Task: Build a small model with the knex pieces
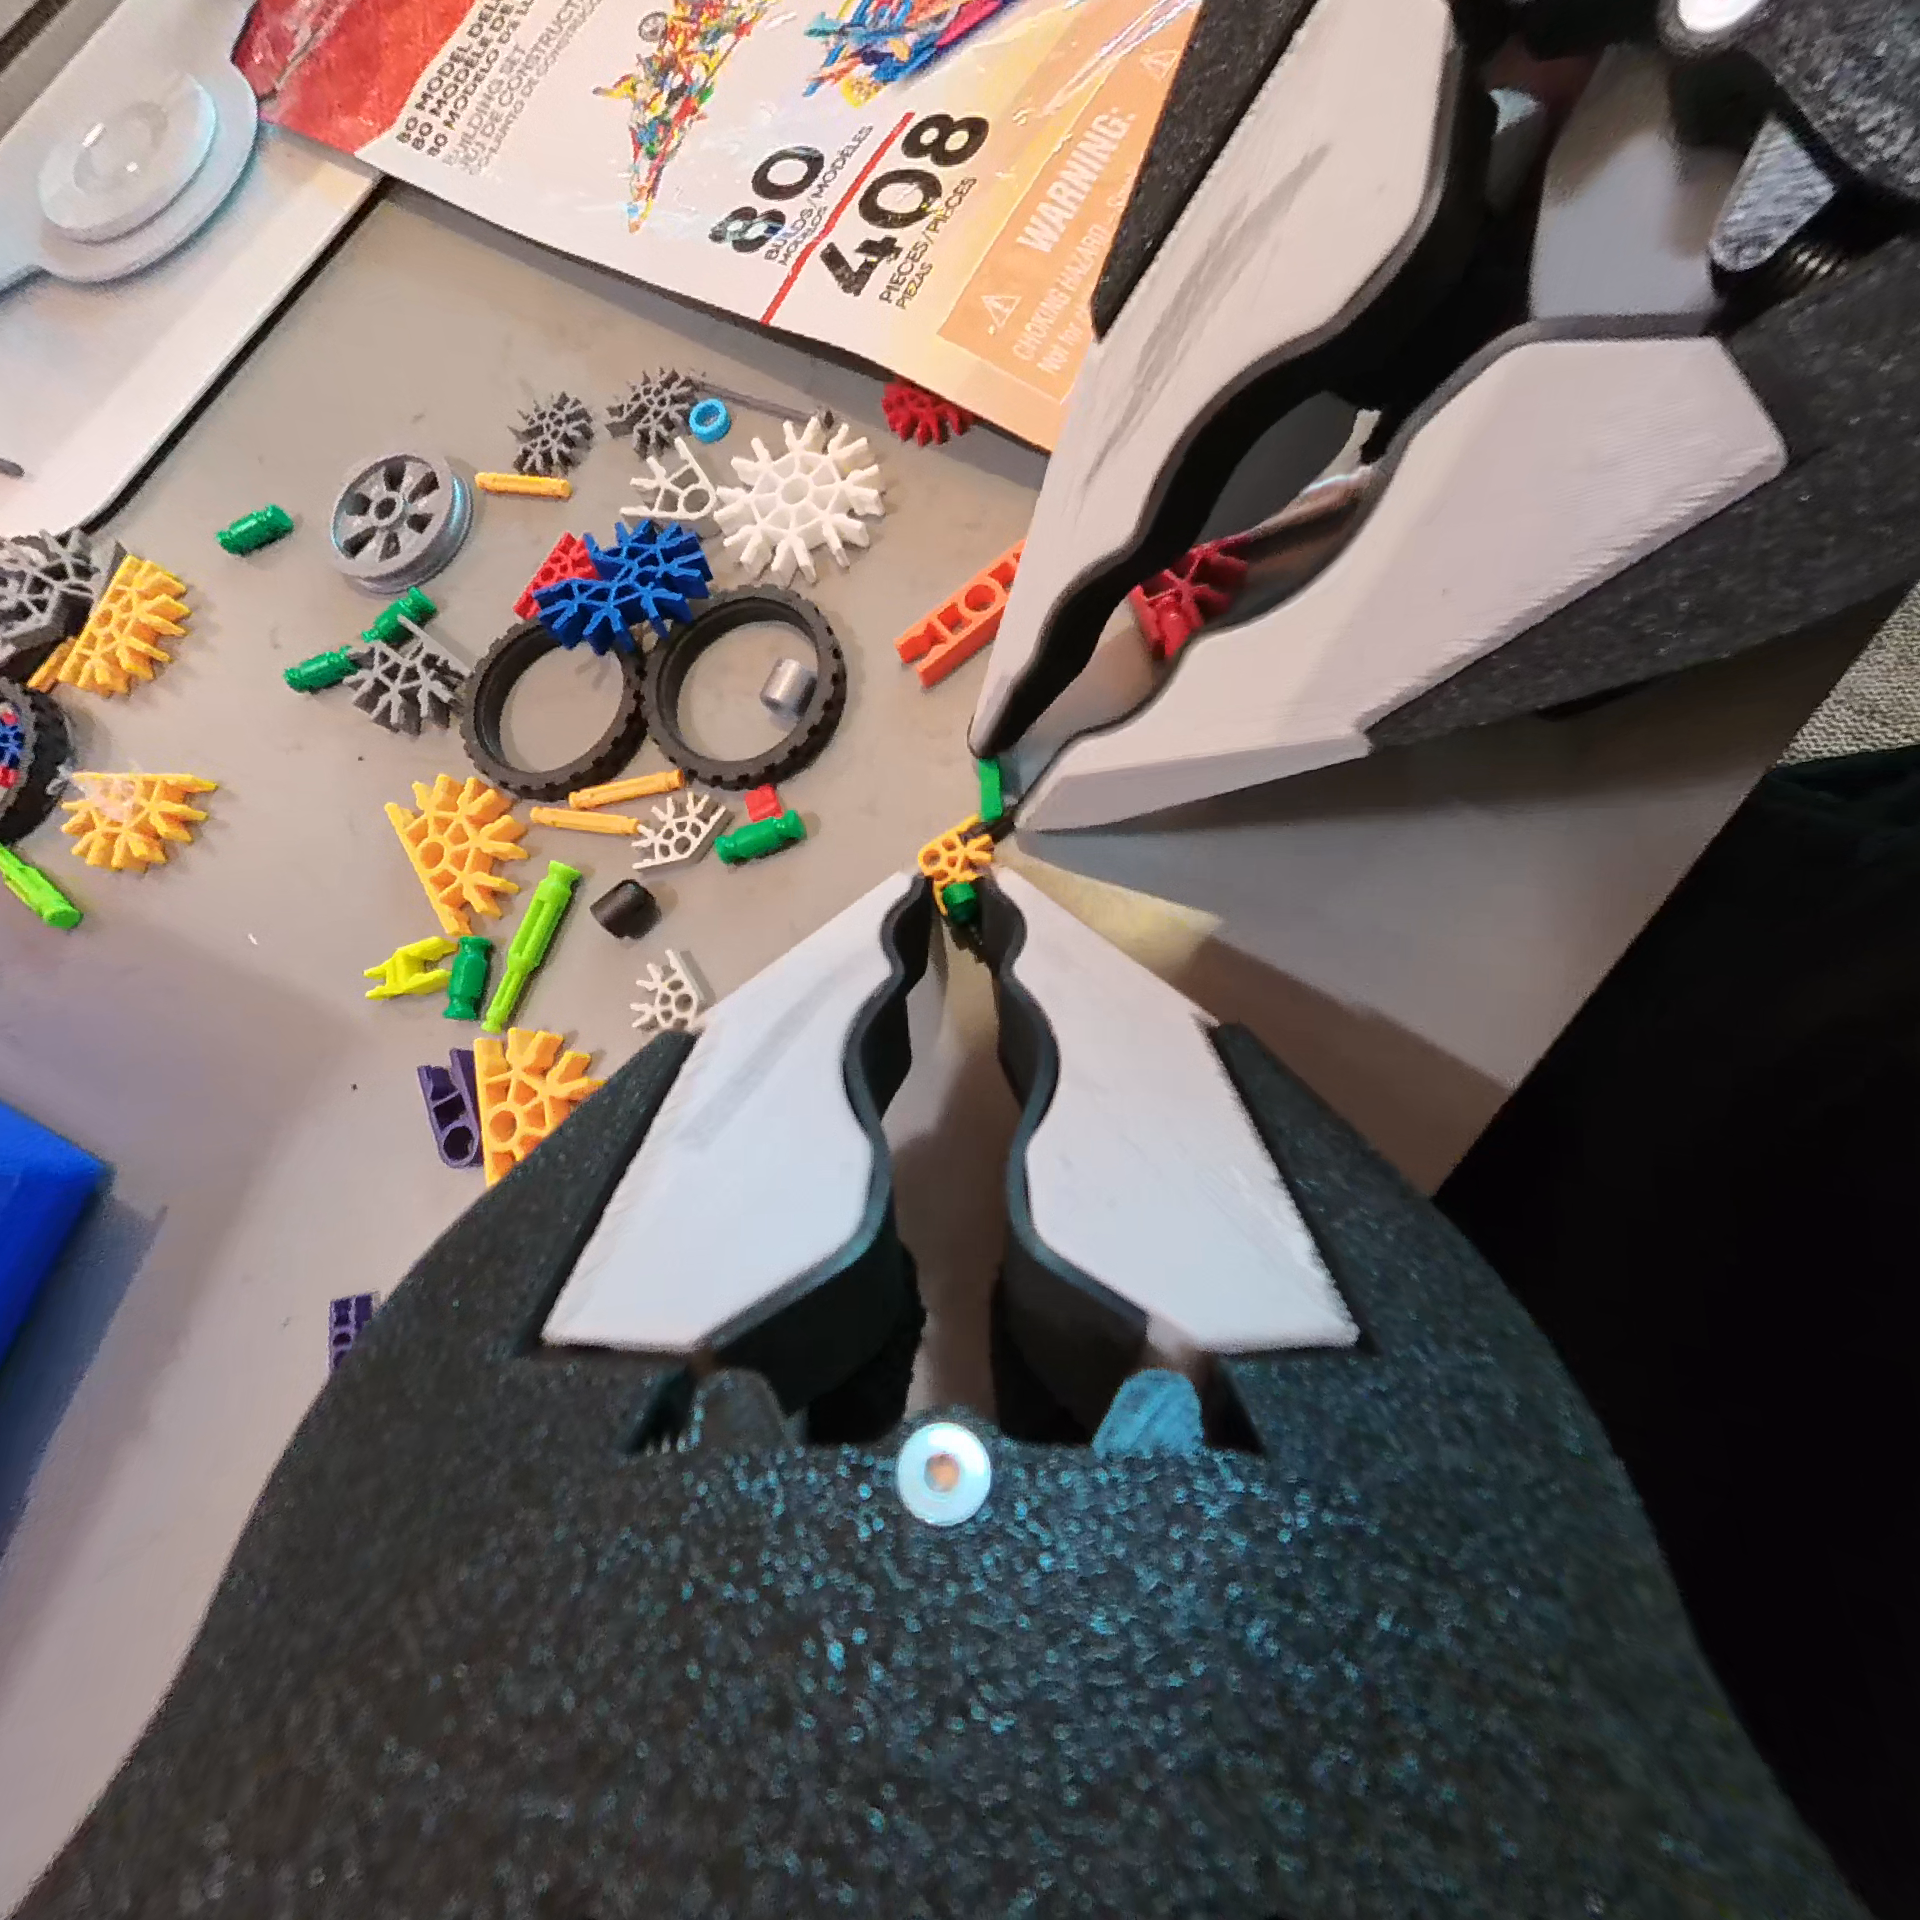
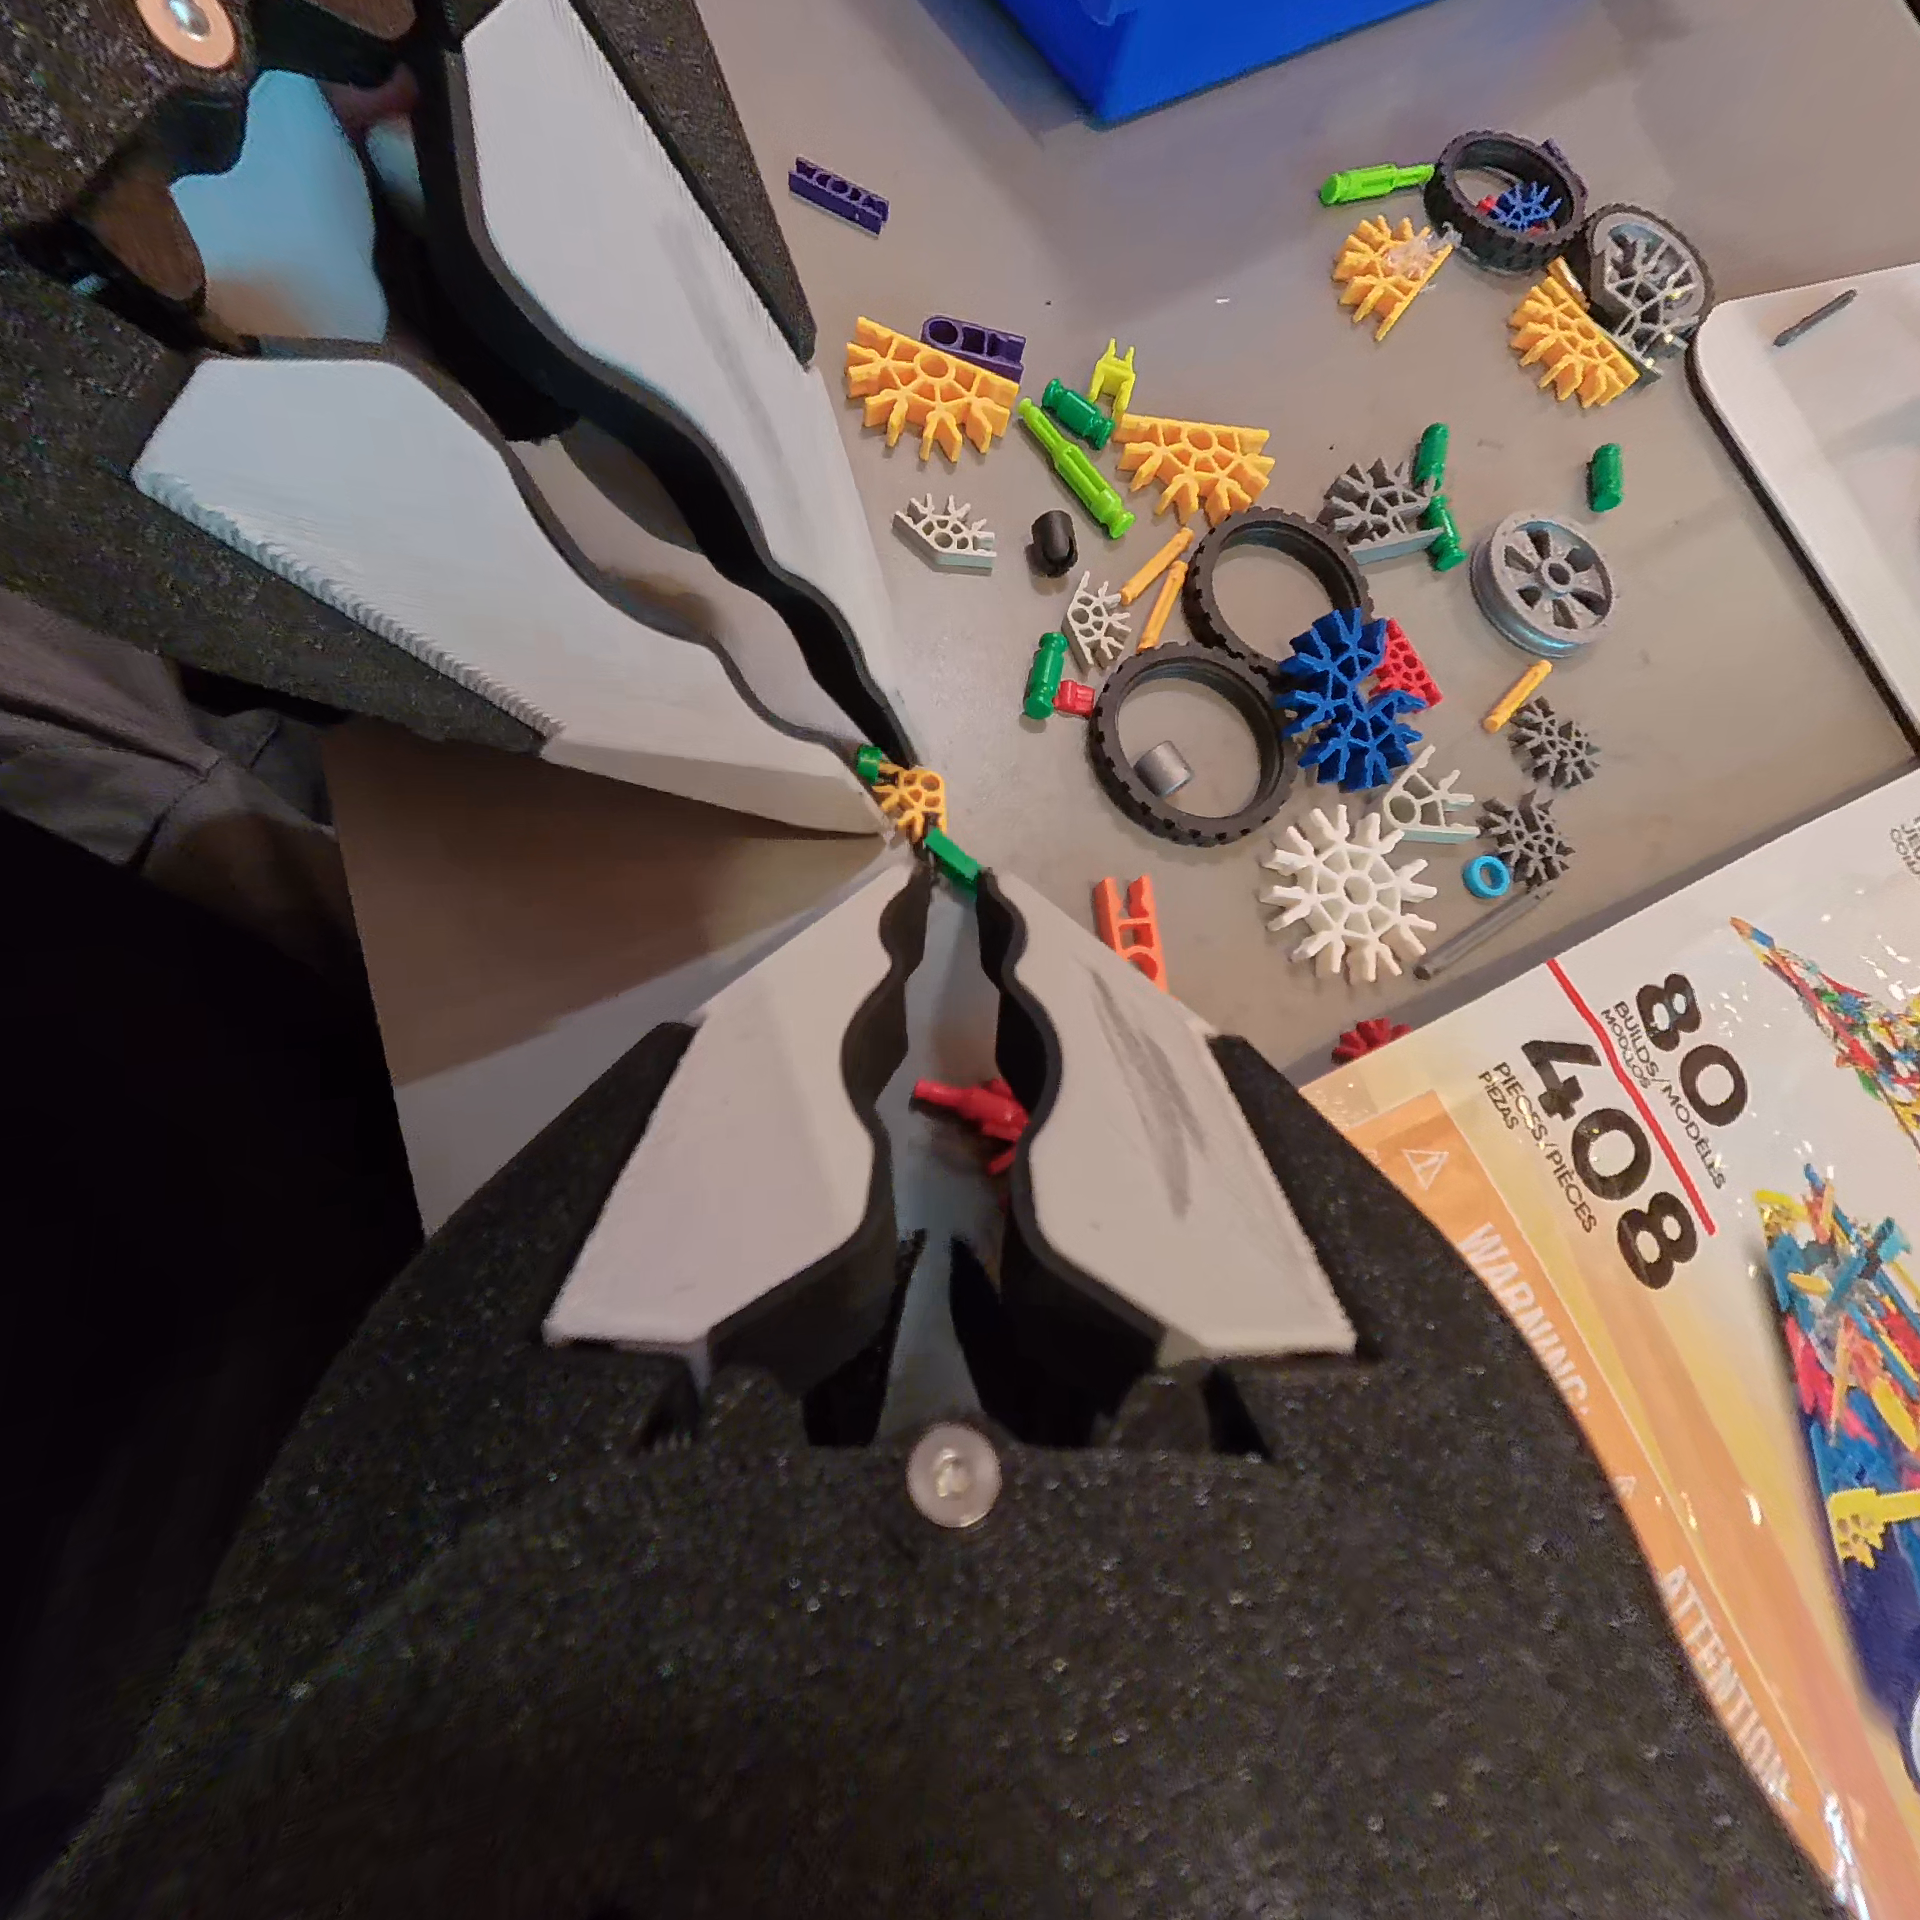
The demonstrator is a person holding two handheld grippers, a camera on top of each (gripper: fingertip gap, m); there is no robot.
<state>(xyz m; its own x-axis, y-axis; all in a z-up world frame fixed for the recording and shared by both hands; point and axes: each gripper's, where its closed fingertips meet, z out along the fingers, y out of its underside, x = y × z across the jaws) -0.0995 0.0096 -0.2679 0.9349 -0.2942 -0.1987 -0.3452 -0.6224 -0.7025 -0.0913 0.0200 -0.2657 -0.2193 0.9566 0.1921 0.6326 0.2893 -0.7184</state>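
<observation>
A small yellow connector with a short green rod on each of two sides hangs above the grey table, between my two grippers. My left gripper is shut on one green rod. My right gripper is shut on the other green rod. The two grippers' tips nearly meet at the connector. A red connector lies on the table under the right gripper and shows between its fingers.
Loose parts lie scattered on the table: two black tyres, a white snowflake connector, blue, yellow and grey connectors, an orange piece. A printed parts bag, a blue box and a white tray border them. Left and right tips are no more than a few centimetres apart.
</observation>
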